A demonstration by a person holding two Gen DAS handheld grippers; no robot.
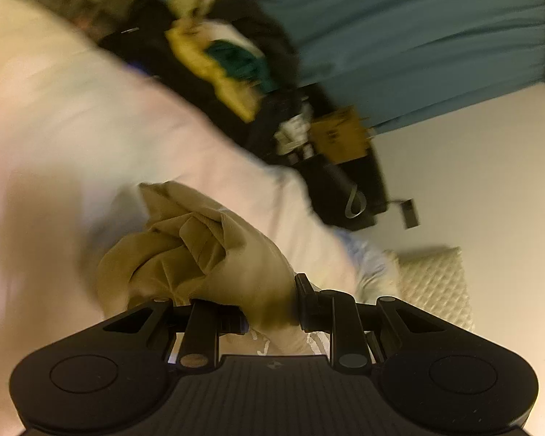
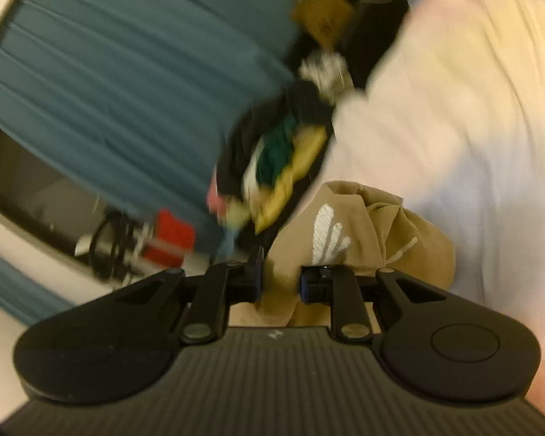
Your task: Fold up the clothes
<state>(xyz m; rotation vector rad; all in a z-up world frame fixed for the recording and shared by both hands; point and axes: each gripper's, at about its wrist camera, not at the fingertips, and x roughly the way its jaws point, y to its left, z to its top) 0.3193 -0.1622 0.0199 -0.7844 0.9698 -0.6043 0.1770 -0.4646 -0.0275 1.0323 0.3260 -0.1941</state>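
Both my tools grip the tan shirt: left tool, right tool. It hangs bunched over the bed. Mid-fold, I judge; next needs it spread flat.

No legible text, brand or number found. The tan garment bears a white striped emblem, wordless. The cardboard box above it carries markings too blurred to read.

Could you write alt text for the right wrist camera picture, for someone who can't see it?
A black two-finger gripper pinches a crumpled tan garment with a white print, over a pale bedsheet. Behind lie a blurred pile of colourful clothes and a teal curtain.
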